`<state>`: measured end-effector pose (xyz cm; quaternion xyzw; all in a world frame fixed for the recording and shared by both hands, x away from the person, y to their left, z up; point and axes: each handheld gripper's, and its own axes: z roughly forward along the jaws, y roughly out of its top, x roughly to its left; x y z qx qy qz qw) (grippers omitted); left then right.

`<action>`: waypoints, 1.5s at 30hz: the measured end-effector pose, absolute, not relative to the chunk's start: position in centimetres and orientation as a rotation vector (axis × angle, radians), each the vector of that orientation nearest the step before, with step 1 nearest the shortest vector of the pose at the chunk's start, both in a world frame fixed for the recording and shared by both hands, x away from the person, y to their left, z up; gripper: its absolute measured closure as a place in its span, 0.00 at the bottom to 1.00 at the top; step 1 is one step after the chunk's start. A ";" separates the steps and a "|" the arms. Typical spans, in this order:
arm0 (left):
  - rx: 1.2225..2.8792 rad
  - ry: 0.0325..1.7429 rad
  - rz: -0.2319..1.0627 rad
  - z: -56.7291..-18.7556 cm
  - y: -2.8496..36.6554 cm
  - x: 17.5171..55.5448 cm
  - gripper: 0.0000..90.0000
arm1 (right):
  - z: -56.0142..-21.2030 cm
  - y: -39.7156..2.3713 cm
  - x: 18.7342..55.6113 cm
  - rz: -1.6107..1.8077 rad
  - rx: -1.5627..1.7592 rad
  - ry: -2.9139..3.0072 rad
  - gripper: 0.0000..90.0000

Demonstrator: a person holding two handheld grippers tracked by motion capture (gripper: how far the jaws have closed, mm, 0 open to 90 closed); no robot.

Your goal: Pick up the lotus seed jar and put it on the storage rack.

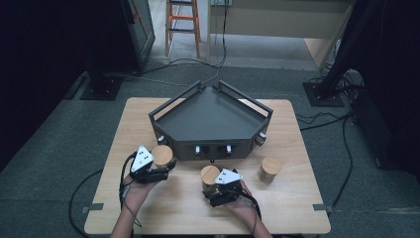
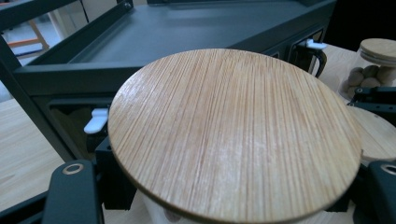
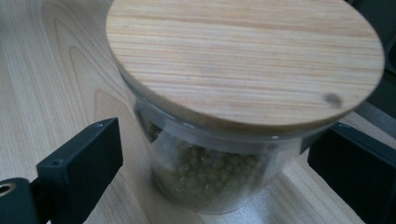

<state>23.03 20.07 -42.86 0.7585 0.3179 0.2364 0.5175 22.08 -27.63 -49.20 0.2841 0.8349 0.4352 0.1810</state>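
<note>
While both hands rest on the wooden counter (image 1: 163, 208) in the high view, the left tongs (image 1: 159, 168) sit against a lidded jar (image 1: 162, 155) just in front of the dark tray (image 1: 208, 118), and the right tongs (image 1: 214, 191) stand around a second jar (image 1: 209, 177) near the middle; a third jar (image 1: 270, 170) stands apart to the right. Seen from the left gripper view, the round wooden lid (image 2: 233, 135) of the first jar lies between the jaws, which are closed in on the jar below it, with the tray (image 2: 196, 28) right behind. Seen from the right gripper view, the jaws stand wide on either side of a glass jar of green beans (image 3: 215, 172), not pressing on it
</note>
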 end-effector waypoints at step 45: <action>1.827 0.722 0.529 -38.5 19.3 26.6 0.28 | -49.2 -27.6 22.1 1.230 0.812 2.354 0.03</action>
